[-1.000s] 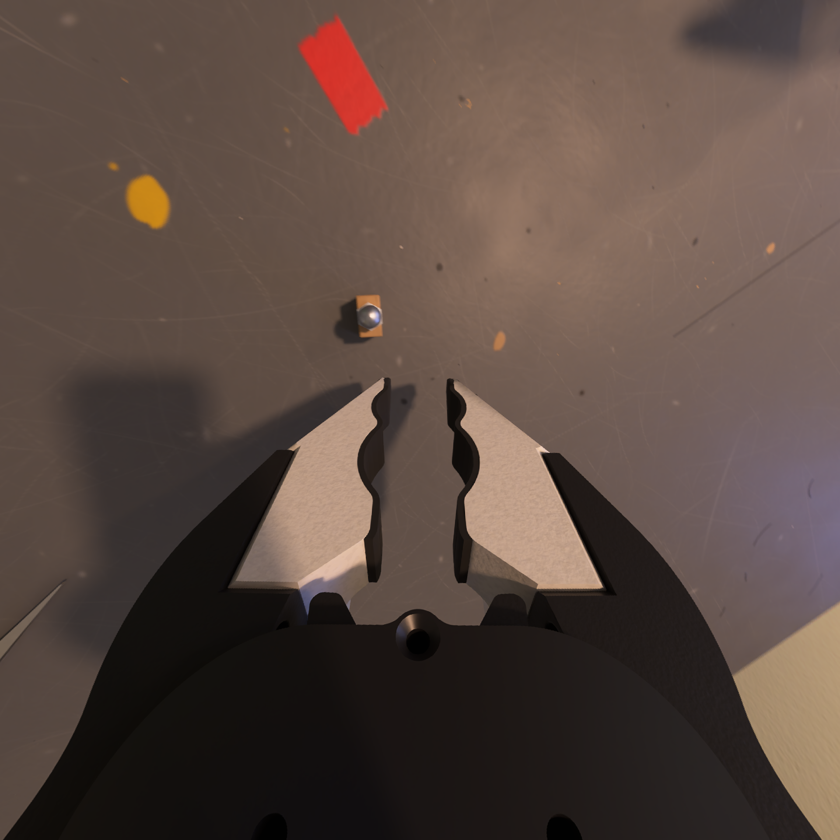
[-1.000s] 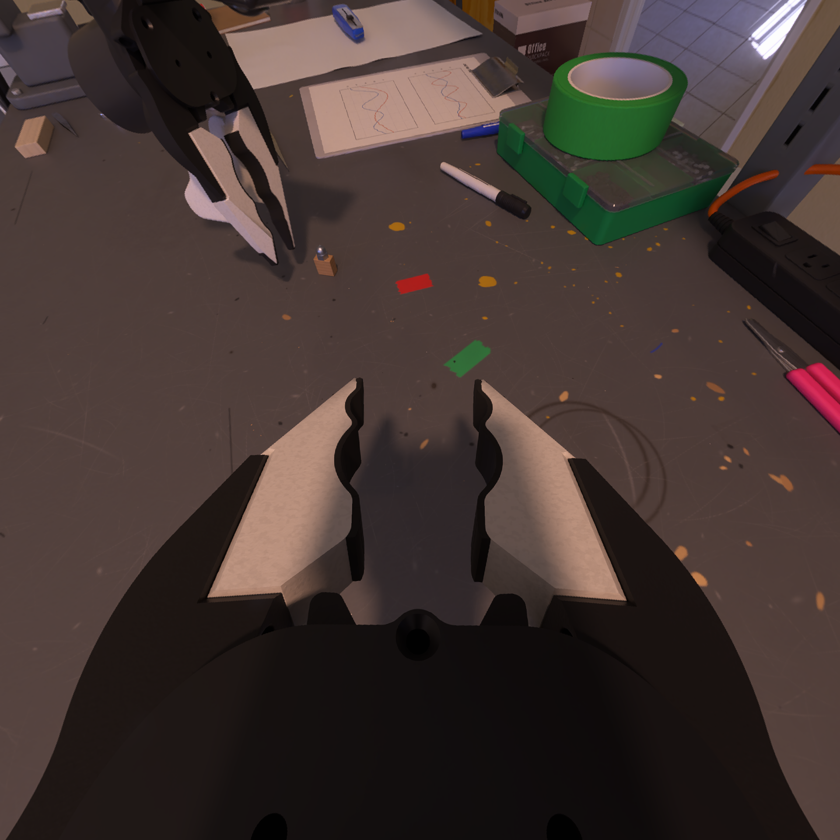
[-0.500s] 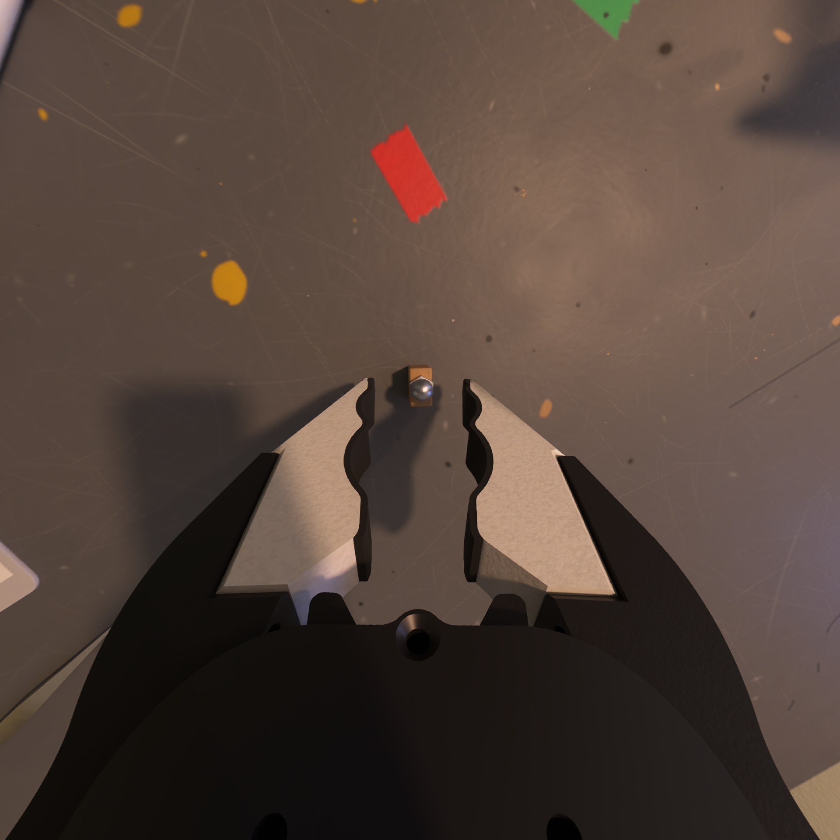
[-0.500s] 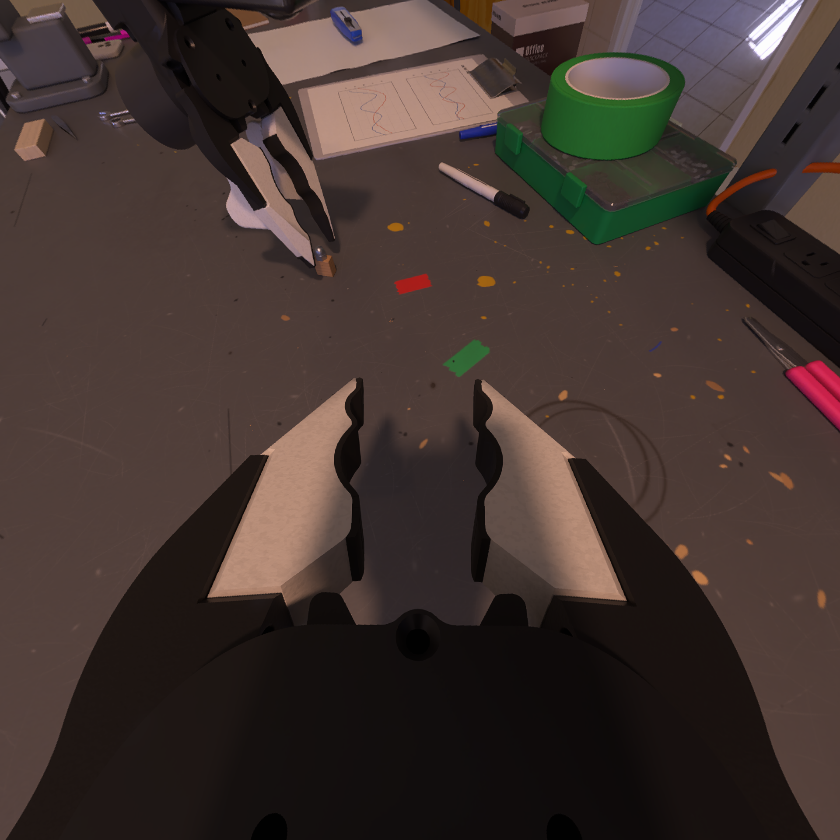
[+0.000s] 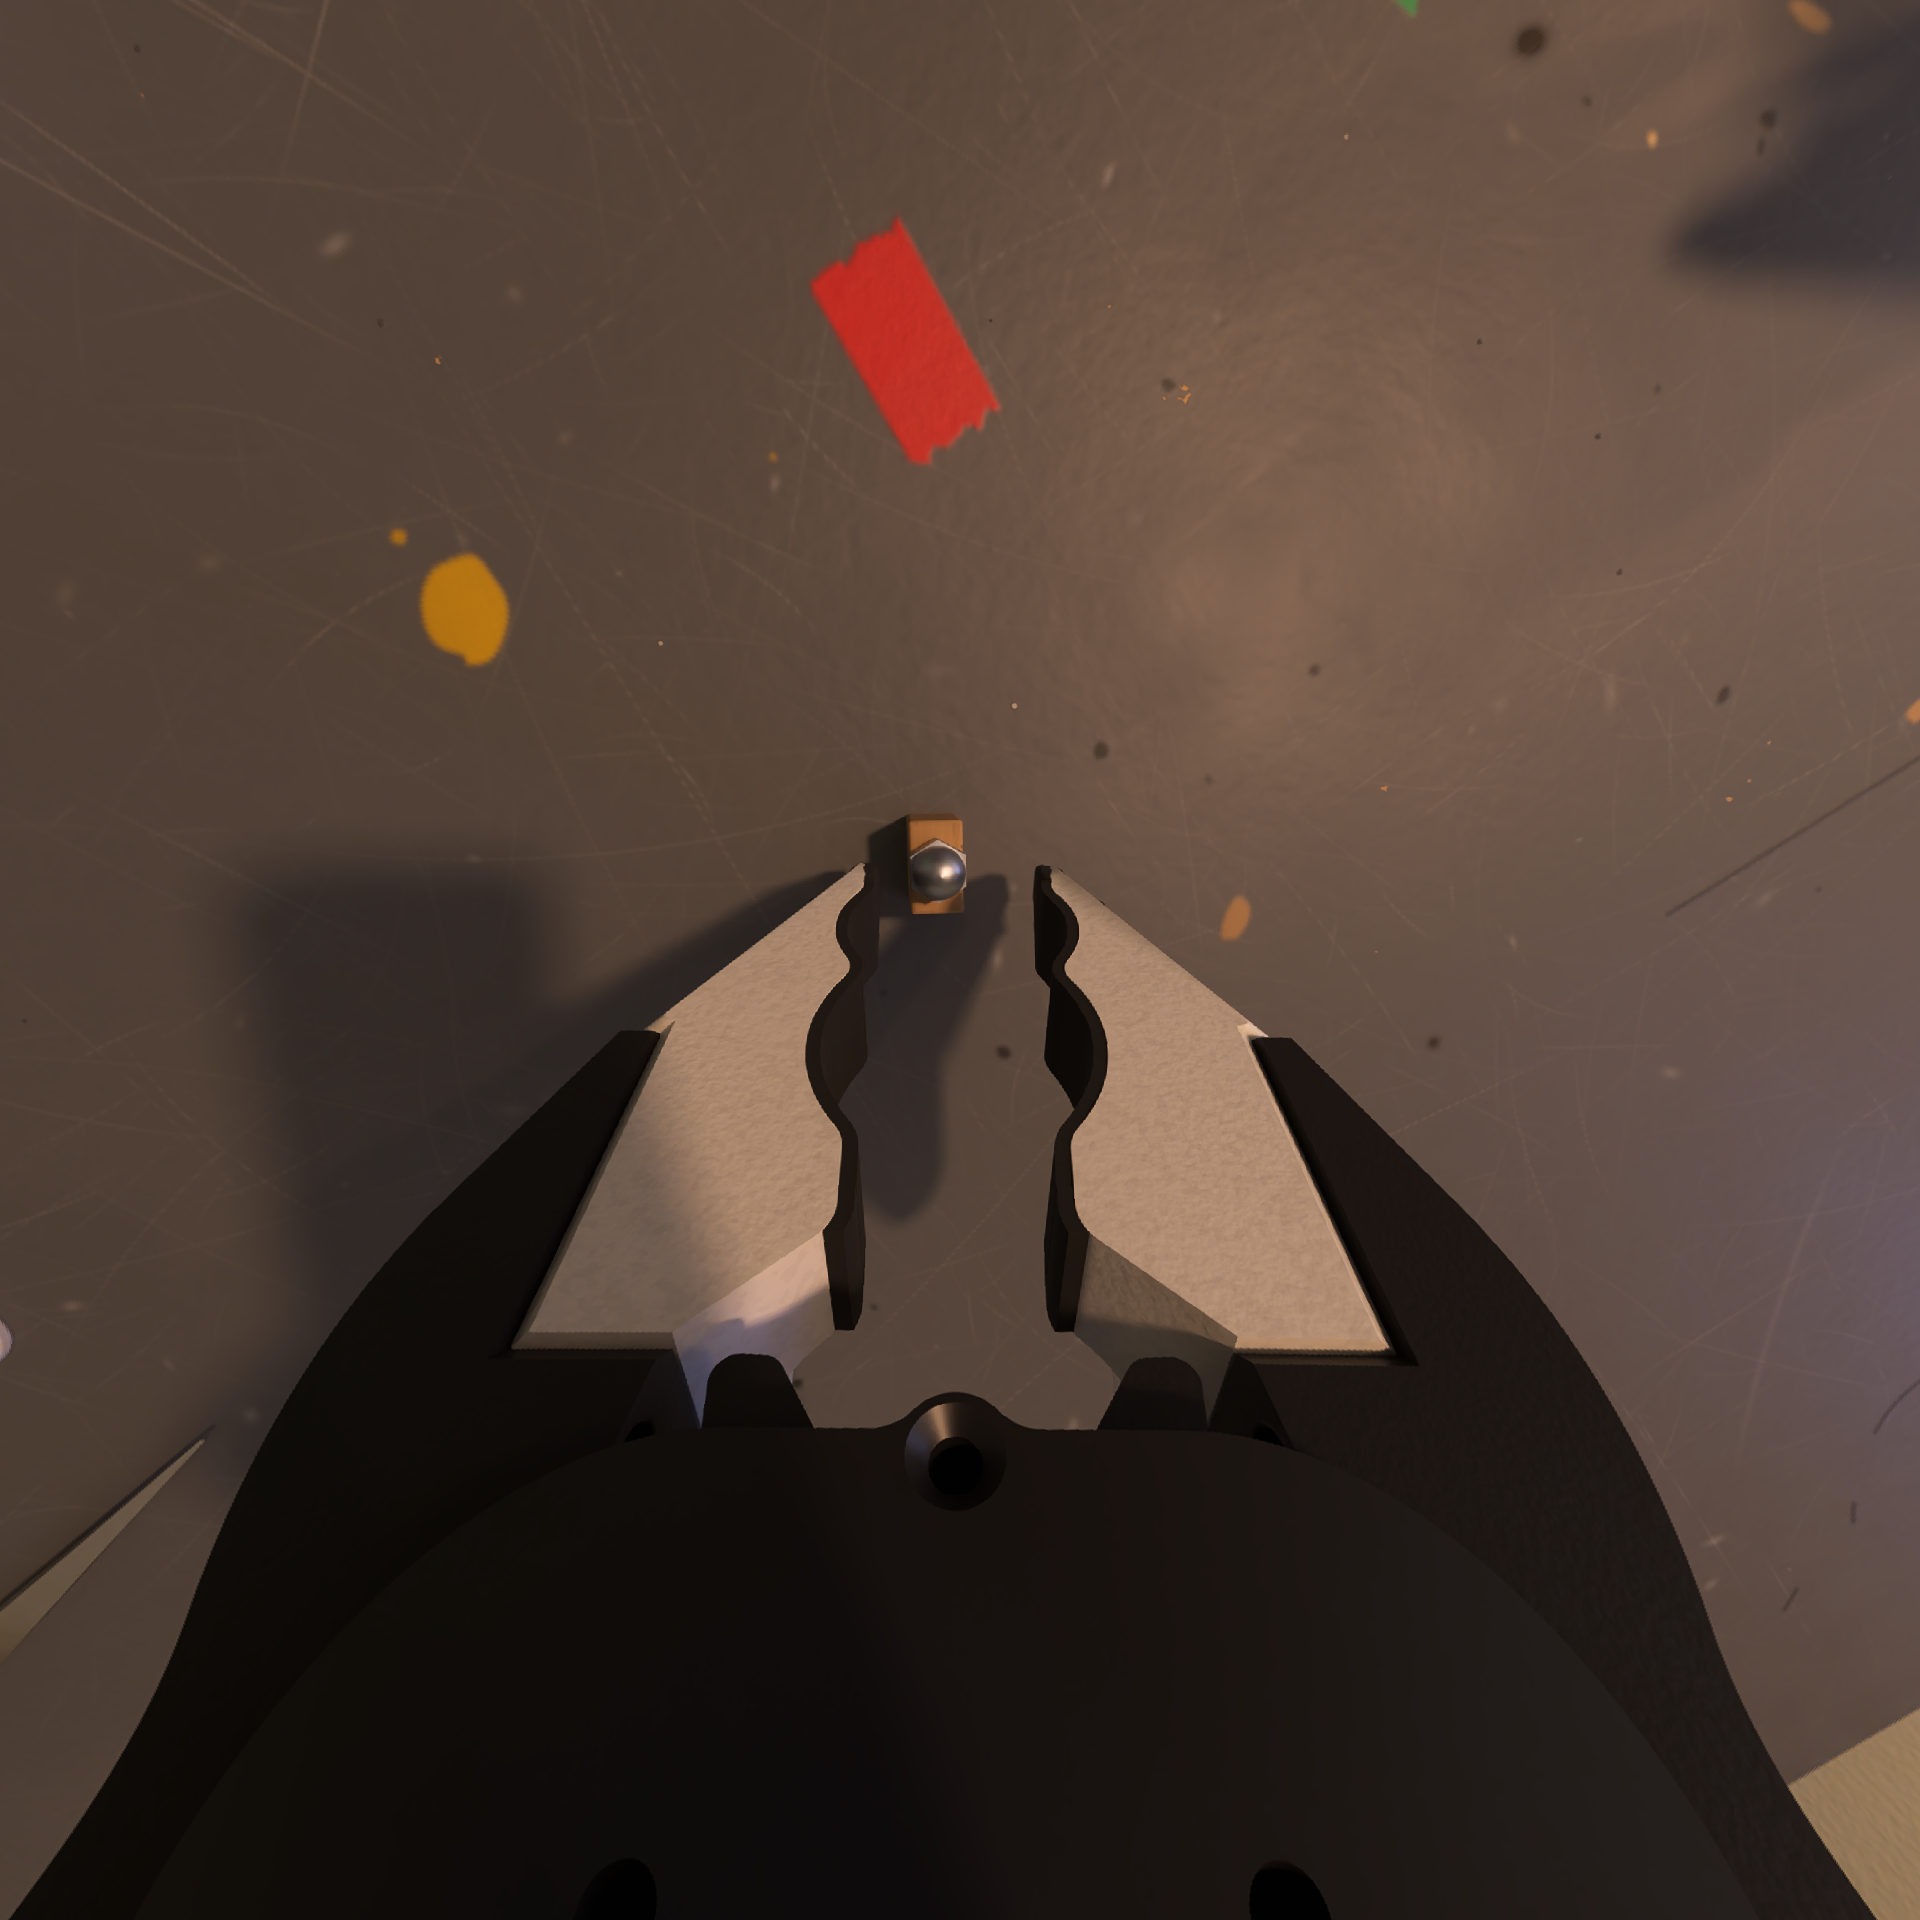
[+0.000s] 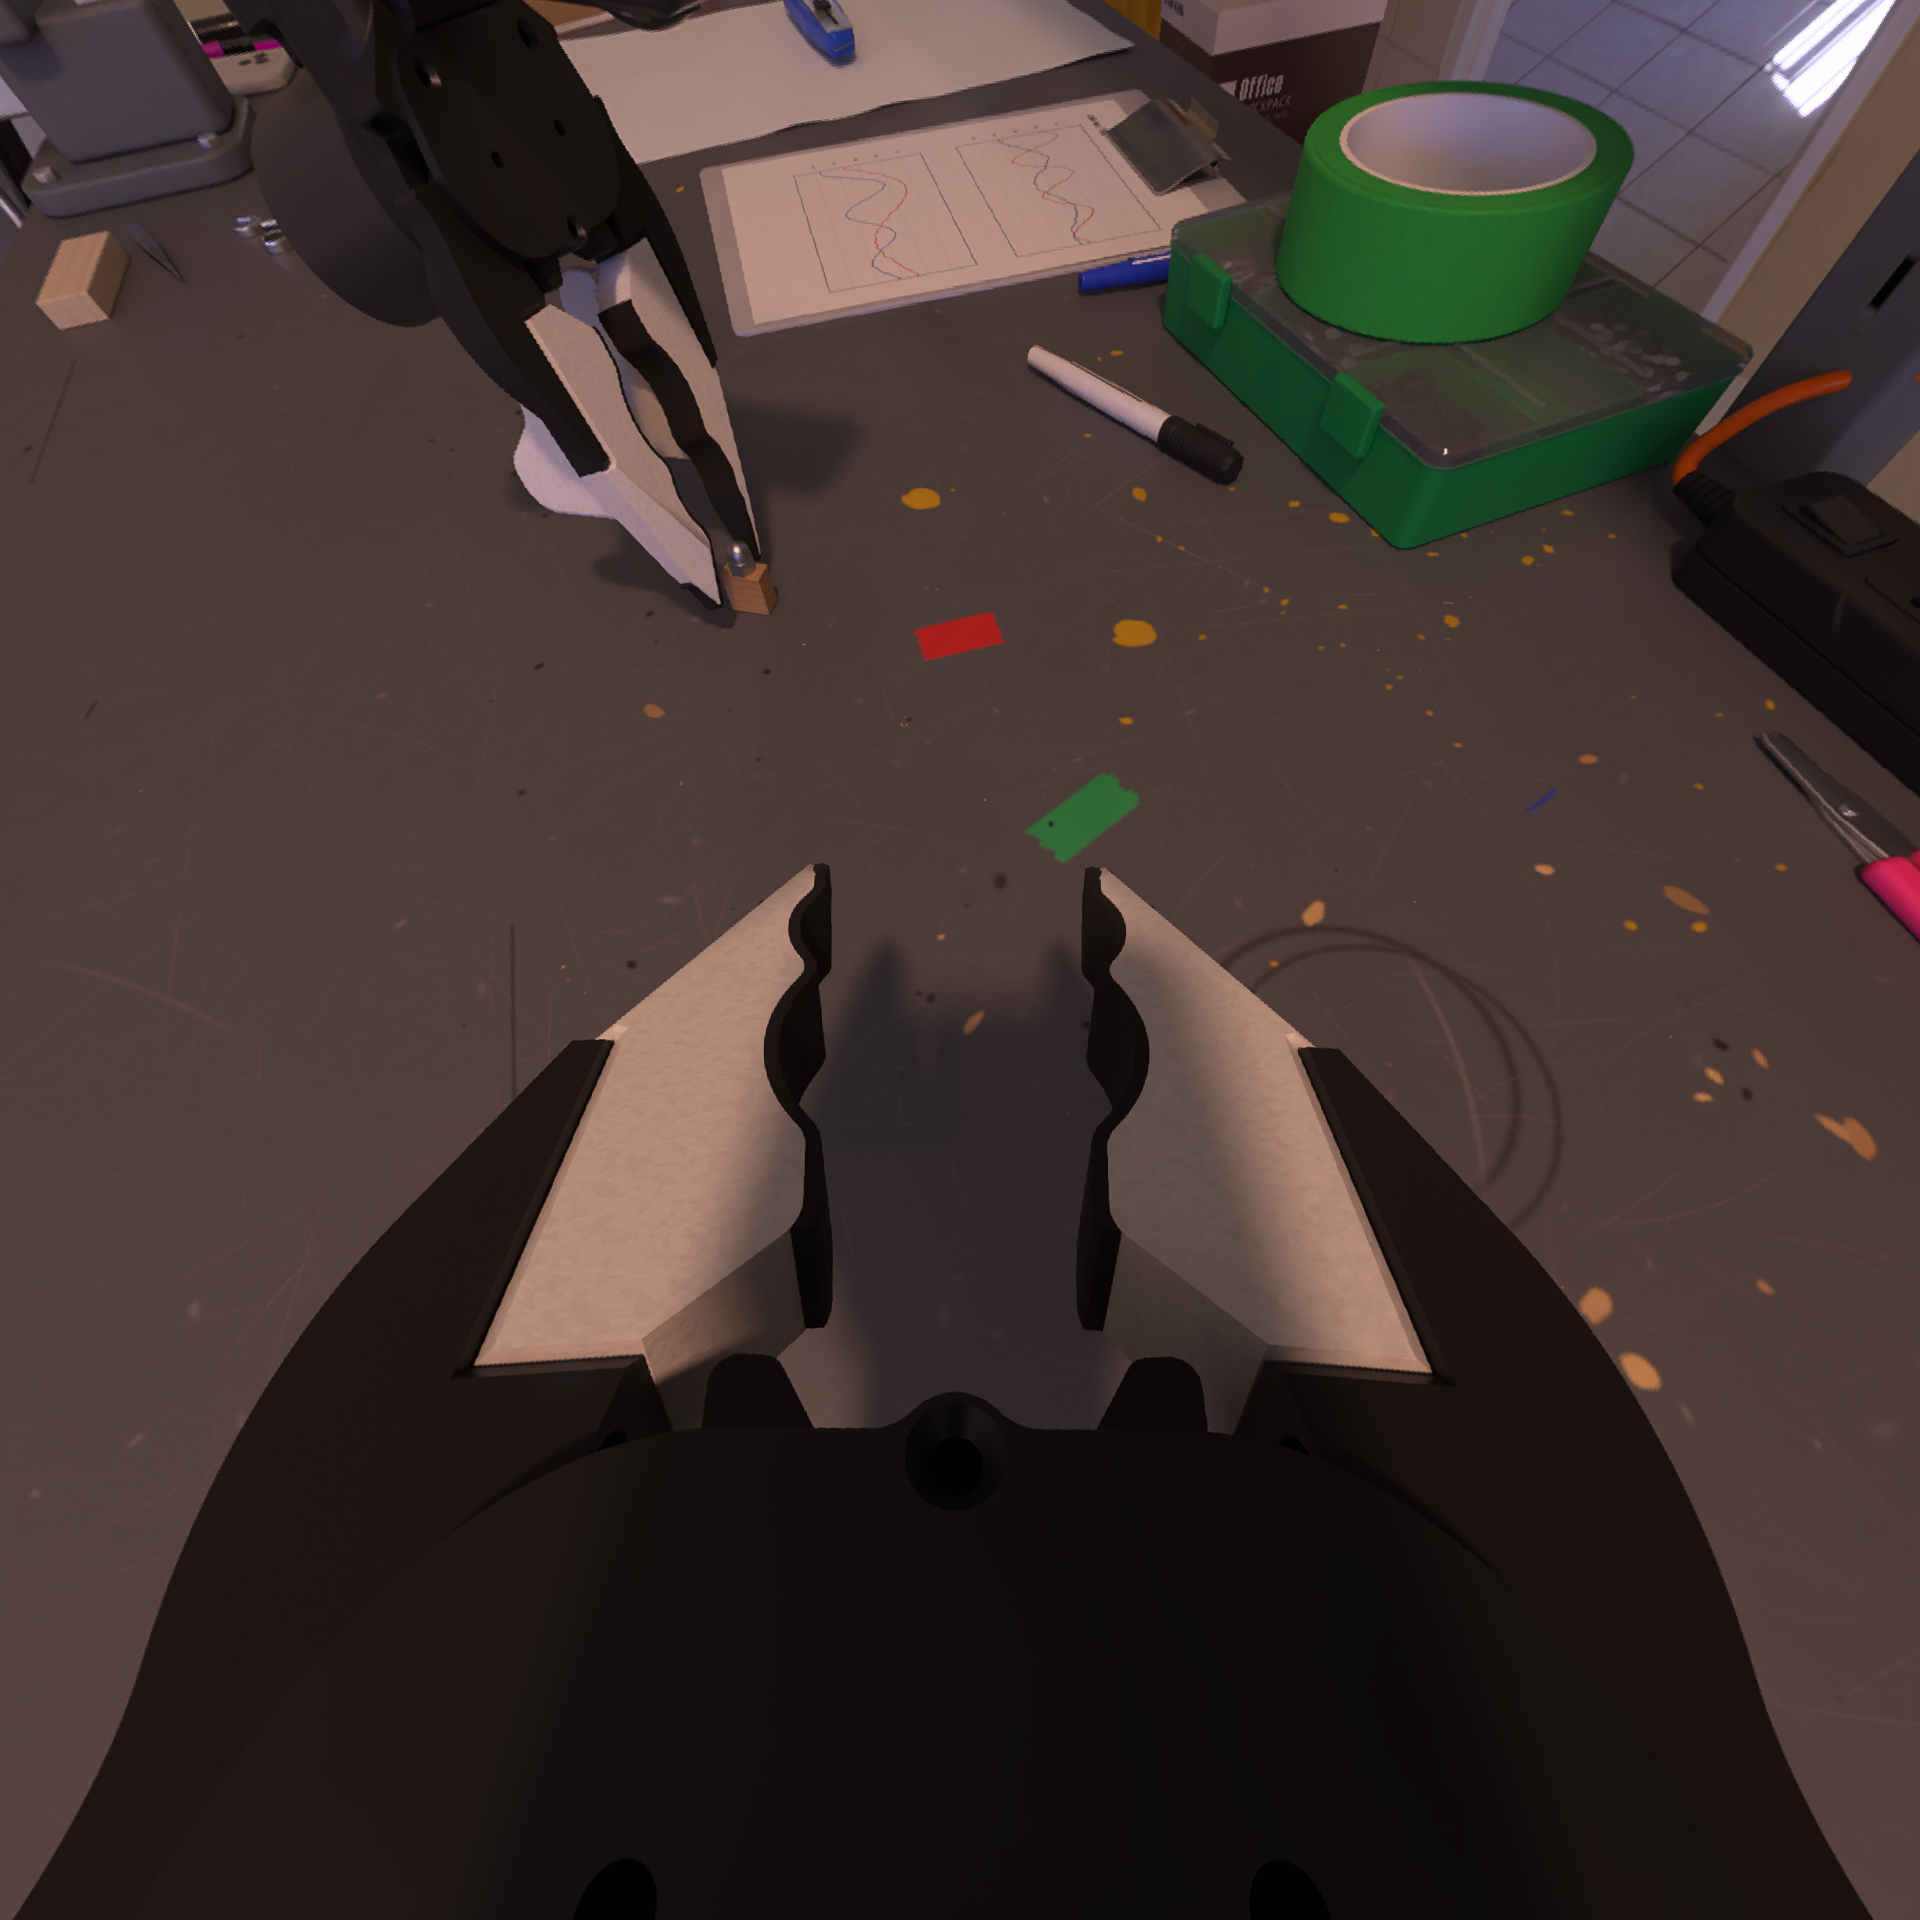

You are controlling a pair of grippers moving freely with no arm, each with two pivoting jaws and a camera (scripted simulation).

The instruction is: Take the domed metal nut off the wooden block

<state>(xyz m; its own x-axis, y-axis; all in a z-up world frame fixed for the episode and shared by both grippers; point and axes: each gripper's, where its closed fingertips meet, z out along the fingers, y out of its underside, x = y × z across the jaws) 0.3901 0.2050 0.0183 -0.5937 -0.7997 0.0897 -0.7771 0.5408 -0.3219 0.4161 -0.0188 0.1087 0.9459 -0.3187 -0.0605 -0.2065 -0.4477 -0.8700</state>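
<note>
Wood shows as a small tan block (image 5: 935,864) just above centre in the left wrist view, standing on the scratched grey bench (image 5: 1455,623) with the domed metal nut (image 5: 937,871) seated on top of it. The left gripper (image 5: 950,871) points down at it with its jaws apart; the block and nut lie at the level of the fingertips, closer to the left finger (image 5: 727,1122) than to the other, and whether either tip touches them cannot be told. A red tape scrap (image 5: 904,341) lies in the upper middle of that frame and a yellow paint spot (image 5: 463,609) sits at mid-left.

In the right wrist view the same gripper (image 6: 736,566) appears in the upper left, tilted down, its tips straddling the nut (image 6: 739,555) on the block (image 6: 750,588). The right gripper (image 6: 956,878) fills the lower frame, jaws apart and holding nothing, well apart from the block. Between them on the bench (image 6: 312,790) lie the red scrap (image 6: 958,635) and a green scrap (image 6: 1083,817). Farther up are a clipboard (image 6: 966,208), a marker (image 6: 1132,414), and a green tape roll (image 6: 1455,208) resting on a green case (image 6: 1455,457) at upper right. A second wooden block (image 6: 81,278) sits at the far left edge, and pink-handled scissors (image 6: 1860,842) at the right edge.
</note>
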